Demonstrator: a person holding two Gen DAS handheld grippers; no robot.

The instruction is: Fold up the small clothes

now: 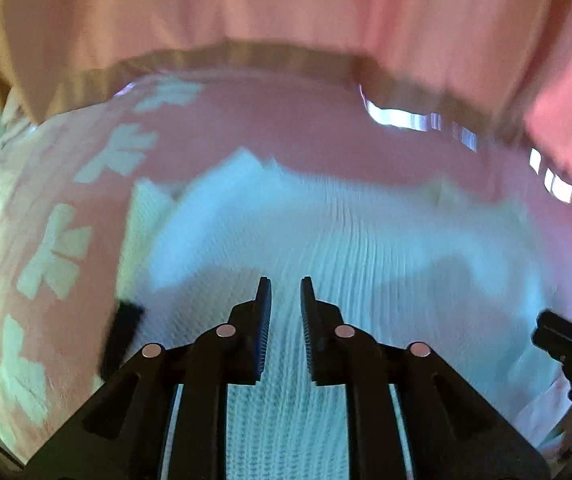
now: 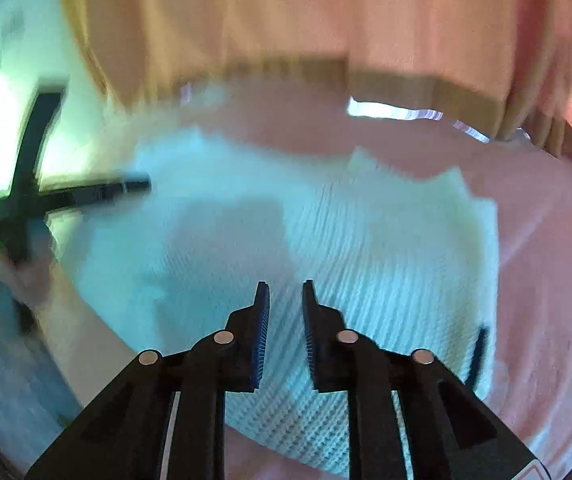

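while both grippers' fingers [image 1: 263,320] stand apart and empty, the white knit garment [image 2: 386,272] lies spread beneath them.

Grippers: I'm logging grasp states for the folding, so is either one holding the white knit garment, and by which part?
Nothing is held. The left gripper and right gripper both hover open over the white knit garment, nothing between their fingers.

motion-blurred pink curtain [image 1: 286,8]; dark blurred object [image 2: 29,184], identity unclear

garment [image 2: 386,248] on bedspread [image 2: 546,280] (curtain [image 2: 286,12] behind)
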